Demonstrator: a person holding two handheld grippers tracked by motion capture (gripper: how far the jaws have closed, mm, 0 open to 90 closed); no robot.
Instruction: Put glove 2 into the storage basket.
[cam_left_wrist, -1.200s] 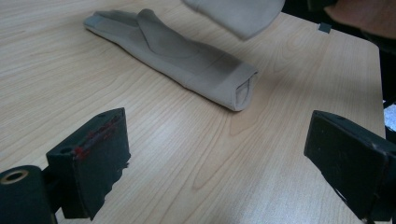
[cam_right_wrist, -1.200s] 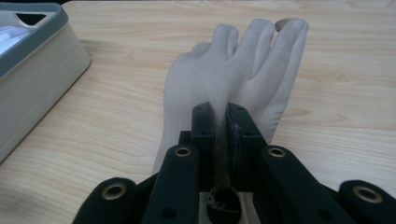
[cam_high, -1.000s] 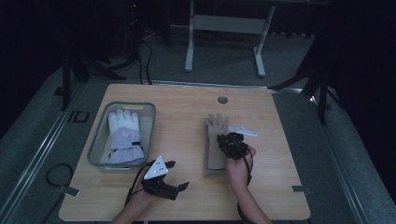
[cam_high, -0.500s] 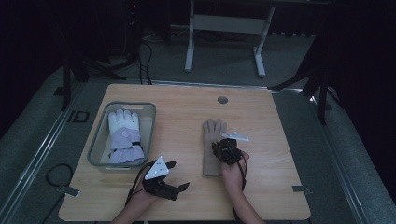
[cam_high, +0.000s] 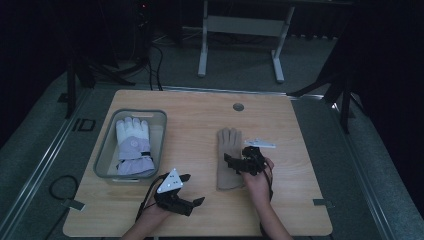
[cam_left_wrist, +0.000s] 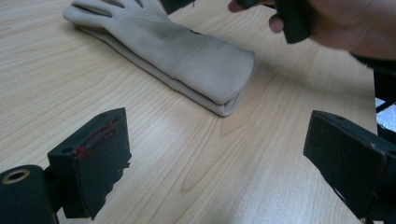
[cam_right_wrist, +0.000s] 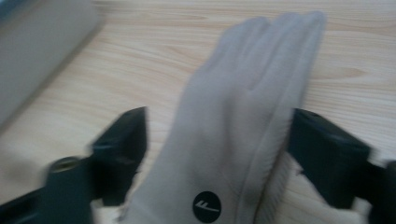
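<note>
Between my right gripper's (cam_right_wrist: 217, 158) fingers (cam_right_wrist: 123, 149) lies the beige glove (cam_right_wrist: 243, 121), a soft matt cloth with a suede-like nap, ribbed knit along its edge and a small smooth black round badge near the cuff. The pads on those fingers look like matt black rubber or foam. My left gripper's (cam_left_wrist: 224, 170) fingers (cam_left_wrist: 95, 165) have the same dull black pads, scuffed rough with reddish wear at the edges. Under both fingers the table (cam_high: 200, 125) is pale wood-grain laminate, smooth with a faint sheen. Far from either fingers, the bin (cam_high: 102, 160) looks like translucent grey plastic, holding a padded white fabric glove (cam_high: 132, 145).
</note>
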